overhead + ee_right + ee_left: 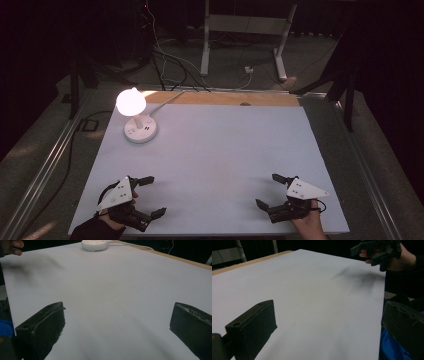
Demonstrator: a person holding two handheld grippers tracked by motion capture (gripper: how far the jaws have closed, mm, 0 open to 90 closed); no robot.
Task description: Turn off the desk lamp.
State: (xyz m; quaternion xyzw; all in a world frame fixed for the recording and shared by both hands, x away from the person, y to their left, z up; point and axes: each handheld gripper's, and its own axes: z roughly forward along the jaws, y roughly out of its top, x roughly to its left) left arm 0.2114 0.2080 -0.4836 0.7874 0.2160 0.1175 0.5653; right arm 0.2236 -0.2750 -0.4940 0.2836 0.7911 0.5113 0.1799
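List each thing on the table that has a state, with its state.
lamp: switched on, glowing, upright at the far left of the sheet.
left gripper: open, holding nothing, near the front left edge.
right gripper: open, holding nothing, near the front right edge.
white sheet: flat, covers the table, bare in the middle.
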